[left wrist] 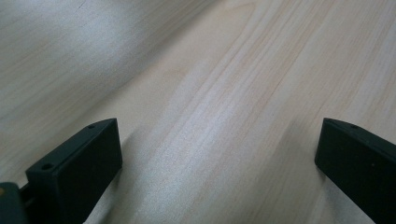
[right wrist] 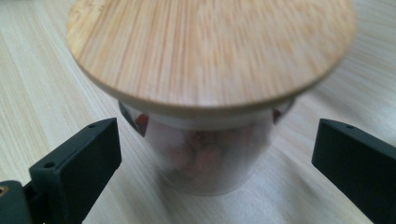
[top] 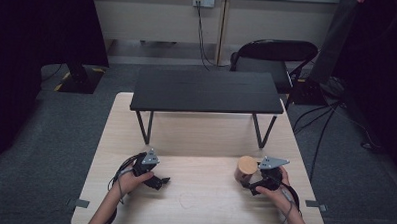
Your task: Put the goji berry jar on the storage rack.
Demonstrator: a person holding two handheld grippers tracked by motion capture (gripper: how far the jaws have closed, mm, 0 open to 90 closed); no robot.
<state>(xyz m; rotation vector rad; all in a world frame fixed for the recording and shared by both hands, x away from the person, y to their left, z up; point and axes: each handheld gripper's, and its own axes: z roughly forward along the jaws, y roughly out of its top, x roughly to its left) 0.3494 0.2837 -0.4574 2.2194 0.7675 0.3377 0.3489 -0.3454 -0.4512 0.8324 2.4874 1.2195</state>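
Two grippers, jaws apart | pale wood table (grey carpet around) | black riser | lidded jar

**Black grippers, grey plates, dark cables**

Each hand carries a black gripper: left gripper, right gripper. Both wear a grey three-cornered plate and trail dark looping cables. The fingers are blocky, matte black, with small screw holes. Forearms are unsleeved.
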